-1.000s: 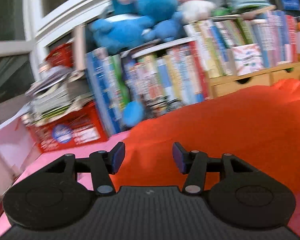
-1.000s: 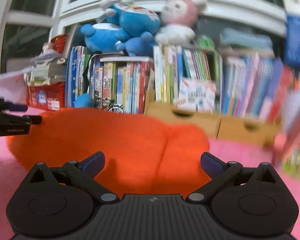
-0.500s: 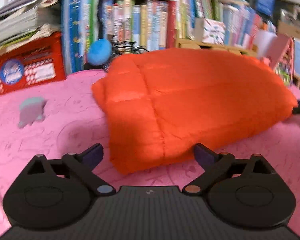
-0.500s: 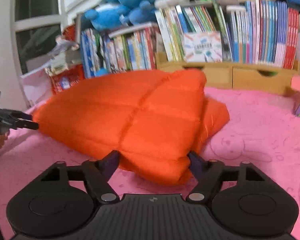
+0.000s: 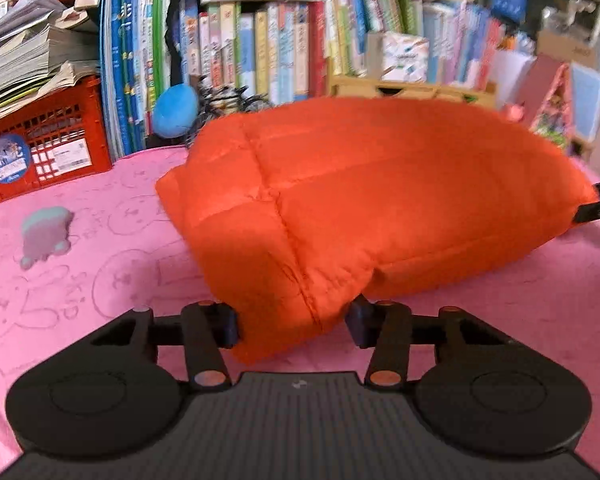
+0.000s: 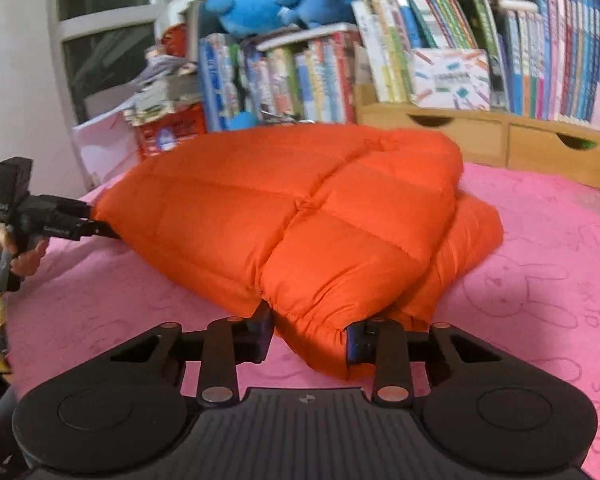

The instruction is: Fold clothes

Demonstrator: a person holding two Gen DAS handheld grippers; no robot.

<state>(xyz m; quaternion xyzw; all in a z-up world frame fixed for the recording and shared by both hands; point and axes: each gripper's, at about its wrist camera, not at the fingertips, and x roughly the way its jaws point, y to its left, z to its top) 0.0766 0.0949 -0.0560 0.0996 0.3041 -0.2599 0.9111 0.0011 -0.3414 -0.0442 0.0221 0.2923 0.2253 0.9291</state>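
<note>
The orange puffy jacket (image 5: 380,200) lies in a thick bundle on the pink bunny-print blanket (image 5: 100,272), stretched between the two claws. The left claw (image 5: 292,326) is clenched on the bundle's near-left corner, padding bulging between its fingers, and the right claw (image 6: 308,338) grasps the opposite corner the same way; each shows in the other's view as a dark tip at the jacket's far end (image 6: 80,226). Judging from this, the step in hand is carrying one end over for another fold. To do it well, both grips should bite through all layers of the slippery quilting, lift together and keep the bundle level so trapped air does not spring the layers apart. Open room lies on the near blanket and to the right; a small grey toy (image 5: 46,236) sits to the left, apart from the jacket. Far behind, the book row (image 5: 280,40), red crate (image 5: 40,144) and wooden drawers (image 6: 500,148) stand close to the jacket's far edge, so a fold should come toward the near side.
</note>
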